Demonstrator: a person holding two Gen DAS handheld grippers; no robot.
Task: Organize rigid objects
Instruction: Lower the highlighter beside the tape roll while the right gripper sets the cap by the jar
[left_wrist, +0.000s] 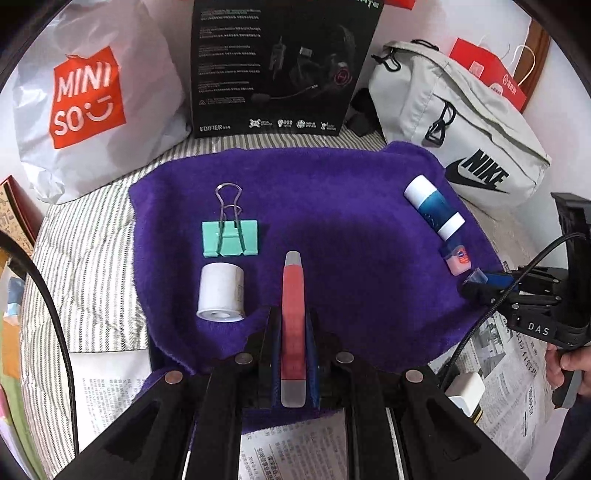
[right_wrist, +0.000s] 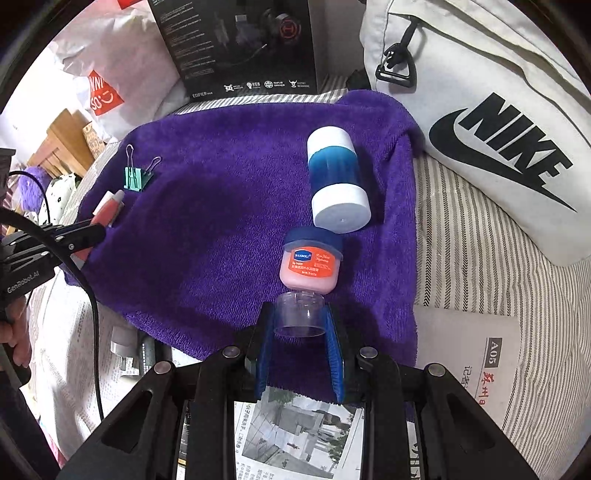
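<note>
Left claw (left_wrist: 293, 332) clamped on red tube (left_wrist: 292, 295), right claw (right_wrist: 299, 325) on clear cap (right_wrist: 298, 314); either could roll across purple towel (left_wrist: 332, 206) if released tilted.

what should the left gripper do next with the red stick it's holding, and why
Probably lower the red stick onto the bare purple towel right of the white roll and green binder clip, then open. The left gripper is shut on it above that gap, so it would line up with them.
</note>
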